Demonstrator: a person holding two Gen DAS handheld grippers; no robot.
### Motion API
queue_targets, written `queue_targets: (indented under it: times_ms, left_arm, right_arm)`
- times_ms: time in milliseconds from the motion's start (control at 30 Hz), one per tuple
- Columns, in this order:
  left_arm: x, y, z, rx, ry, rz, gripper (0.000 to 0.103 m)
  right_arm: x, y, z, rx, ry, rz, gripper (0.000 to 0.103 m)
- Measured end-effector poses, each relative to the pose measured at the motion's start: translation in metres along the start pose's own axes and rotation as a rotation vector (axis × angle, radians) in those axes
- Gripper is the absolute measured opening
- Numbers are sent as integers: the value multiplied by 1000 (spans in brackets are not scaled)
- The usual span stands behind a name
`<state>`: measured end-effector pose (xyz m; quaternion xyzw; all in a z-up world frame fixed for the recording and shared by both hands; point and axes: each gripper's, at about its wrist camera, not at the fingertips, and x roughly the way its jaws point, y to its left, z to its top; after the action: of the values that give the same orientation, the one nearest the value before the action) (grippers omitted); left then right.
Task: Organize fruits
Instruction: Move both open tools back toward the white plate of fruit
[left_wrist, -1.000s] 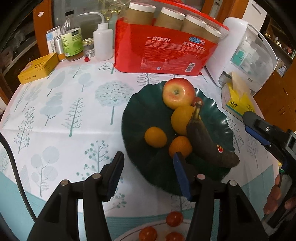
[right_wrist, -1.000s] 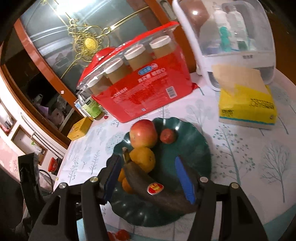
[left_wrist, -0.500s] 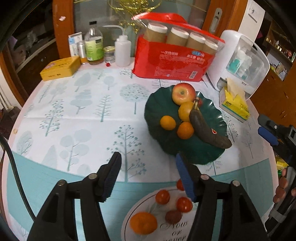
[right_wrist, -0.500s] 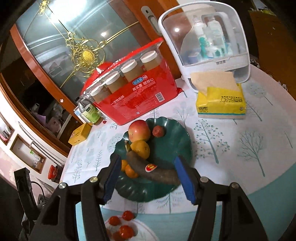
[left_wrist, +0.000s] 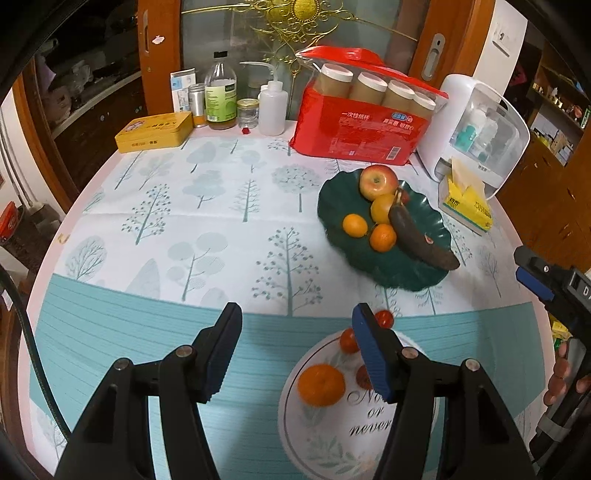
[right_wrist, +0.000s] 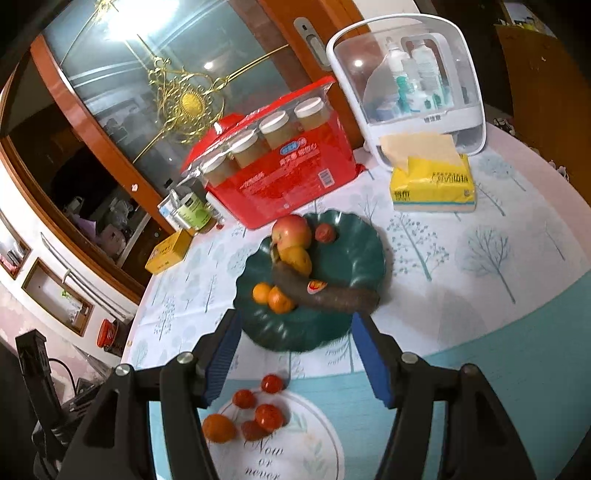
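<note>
Hovering empty with jaws apart, the left gripper (left_wrist: 295, 347) and right gripper (right_wrist: 295, 354) hold nothing; the scalloped dark green plate (left_wrist: 332, 195) near the table's far edge carries most fruit, while the white printed plate (left_wrist: 295, 424) at the near edge keeps an orange mandarin (left_wrist: 321, 384) and small red tomatoes (right_wrist: 269, 414), probably left to sort.

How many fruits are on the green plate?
6: apple and small red fruit at the back, yellow citrus by the dark banana stem, two small oranges on its left. None seems hidden.
</note>
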<state>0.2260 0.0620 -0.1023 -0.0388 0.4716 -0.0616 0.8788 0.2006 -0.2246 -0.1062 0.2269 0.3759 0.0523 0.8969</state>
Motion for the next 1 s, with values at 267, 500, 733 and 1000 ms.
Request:
queue_targets:
  times_ms: [267, 500, 733, 1000]
  left_arm:
    - [-7, 10, -14, 34, 39, -20, 61]
    - [-2, 14, -18, 92, 82, -47, 64]
    - [12, 14, -22, 161, 141, -90, 68]
    - [34, 13, -27, 241, 192, -138, 74]
  right_arm:
    - [-6, 20, -34, -48, 21, -1, 63]
    - [-9, 40, -61, -116, 6, -20, 63]
    - [-4, 59, -90, -182, -12, -72, 63]
    - [15, 72, -120, -219, -4, -99, 63]
